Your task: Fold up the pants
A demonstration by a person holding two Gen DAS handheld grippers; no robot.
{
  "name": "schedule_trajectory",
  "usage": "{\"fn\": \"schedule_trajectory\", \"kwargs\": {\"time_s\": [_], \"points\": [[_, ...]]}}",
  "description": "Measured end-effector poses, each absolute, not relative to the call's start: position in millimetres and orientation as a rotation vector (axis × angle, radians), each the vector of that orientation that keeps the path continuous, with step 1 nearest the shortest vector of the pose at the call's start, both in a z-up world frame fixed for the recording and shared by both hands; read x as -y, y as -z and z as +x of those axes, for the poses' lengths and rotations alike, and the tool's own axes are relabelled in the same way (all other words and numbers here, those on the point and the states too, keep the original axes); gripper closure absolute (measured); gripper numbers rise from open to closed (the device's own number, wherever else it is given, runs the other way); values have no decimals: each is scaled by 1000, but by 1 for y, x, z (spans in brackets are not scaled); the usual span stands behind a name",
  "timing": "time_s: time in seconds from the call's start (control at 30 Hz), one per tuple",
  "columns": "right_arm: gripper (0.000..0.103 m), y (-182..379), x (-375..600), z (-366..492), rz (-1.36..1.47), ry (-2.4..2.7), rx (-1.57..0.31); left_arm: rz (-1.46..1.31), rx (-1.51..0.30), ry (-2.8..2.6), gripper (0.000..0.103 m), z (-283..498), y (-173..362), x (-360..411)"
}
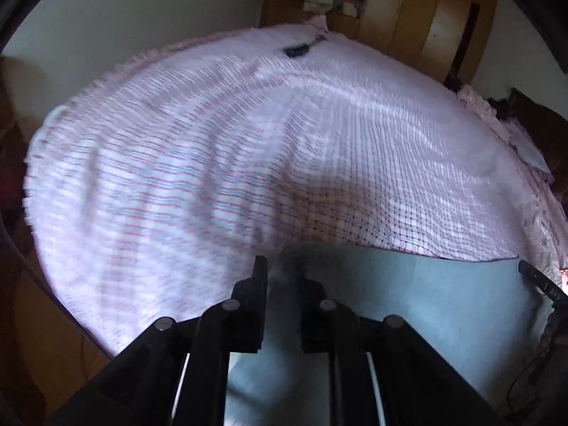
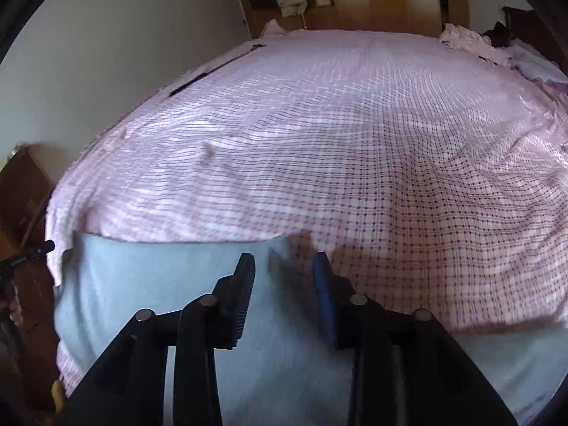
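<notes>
The pants [image 1: 426,294] are light blue-grey cloth lying on a bed with a pink checked sheet [image 1: 248,142]. In the left wrist view they fill the lower right, under and ahead of my left gripper [image 1: 284,277], whose jaws stand a little apart over the cloth edge. The other gripper's tip [image 1: 539,284] shows at the right edge. In the right wrist view the pants [image 2: 159,277] lie at the lower left, and my right gripper [image 2: 284,266] hovers open over their far right corner, holding nothing.
The checked sheet [image 2: 355,124] covers the whole bed. A dark strap-like item [image 1: 298,50] lies at the far edge. Crumpled pink bedding [image 2: 468,41] sits at the far right. A wooden wardrobe [image 1: 408,7] stands behind the bed, and wooden furniture [image 2: 21,191] stands at the left.
</notes>
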State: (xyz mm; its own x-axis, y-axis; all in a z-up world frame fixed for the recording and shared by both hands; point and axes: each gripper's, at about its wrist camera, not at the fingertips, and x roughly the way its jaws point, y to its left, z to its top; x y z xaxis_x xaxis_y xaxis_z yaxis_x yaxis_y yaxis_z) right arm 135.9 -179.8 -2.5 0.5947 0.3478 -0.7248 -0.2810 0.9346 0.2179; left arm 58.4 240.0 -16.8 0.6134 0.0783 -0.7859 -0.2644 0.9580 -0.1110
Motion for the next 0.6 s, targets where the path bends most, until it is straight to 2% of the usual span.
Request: {"fn": "schedule_trajectory", "kwargs": {"time_s": [0.17, 0.27, 0.33, 0.37, 0.4, 0.6], "points": [[68, -8, 175, 109, 79, -396, -862, -258, -921, -266, 86, 15, -2, -248], [68, -6, 171, 92, 85, -414, -896, -357, -965, -258, 83, 0, 7, -254], [67, 0, 167, 80, 75, -411, -926, -437, -988, -249, 75, -12, 16, -255], [67, 4, 165, 74, 63, -402, -949, -455, -994, -247, 67, -14, 18, -256], [67, 10, 163, 67, 50, -392, -973, -479, -1007, -245, 65, -17, 26, -254], [67, 41, 161, 49, 54, -404, -1082, -543, -1019, -223, 65, -21, 43, -241]]}}
